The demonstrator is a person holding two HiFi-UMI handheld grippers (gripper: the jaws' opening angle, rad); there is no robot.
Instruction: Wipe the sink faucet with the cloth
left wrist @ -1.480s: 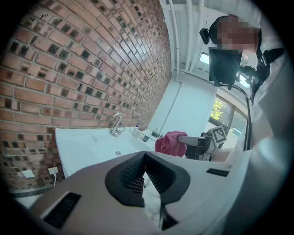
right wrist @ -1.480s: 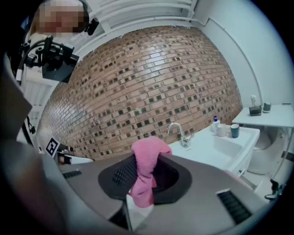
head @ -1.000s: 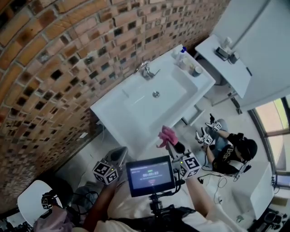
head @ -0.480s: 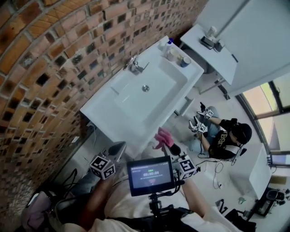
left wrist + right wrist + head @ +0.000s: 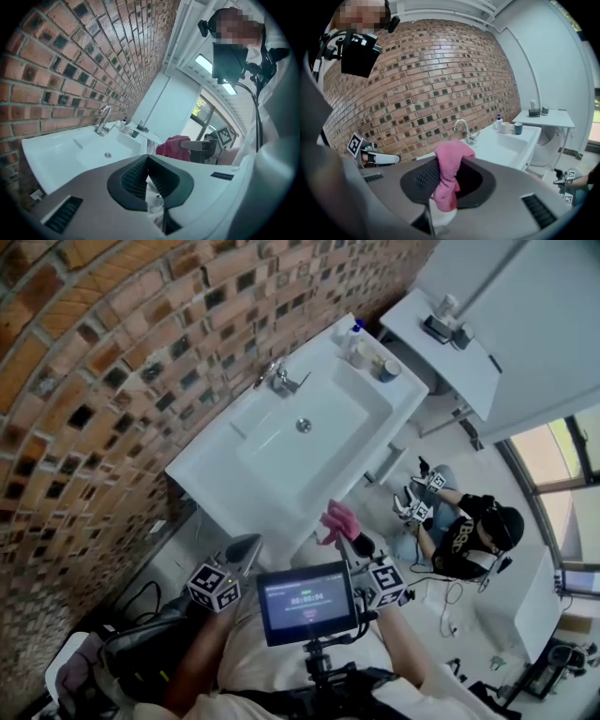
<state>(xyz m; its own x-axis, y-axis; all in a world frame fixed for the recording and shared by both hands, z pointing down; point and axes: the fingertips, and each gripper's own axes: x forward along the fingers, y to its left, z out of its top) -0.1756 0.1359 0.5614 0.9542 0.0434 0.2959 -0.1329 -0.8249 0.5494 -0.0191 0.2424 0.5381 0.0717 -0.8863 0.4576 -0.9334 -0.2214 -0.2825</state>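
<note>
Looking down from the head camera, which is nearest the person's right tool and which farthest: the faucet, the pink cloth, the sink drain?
1. The pink cloth, clamped in the right tool itself.
2. The drain, in the middle of the sink, ahead of the tool.
3. The faucet, at the sink's back edge by the brick wall.

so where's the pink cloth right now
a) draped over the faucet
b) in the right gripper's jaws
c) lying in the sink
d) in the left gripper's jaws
B: the right gripper view shows the cloth pinched between the jaws of the right gripper, well short of the faucet, while the left gripper is shut on nothing.
</note>
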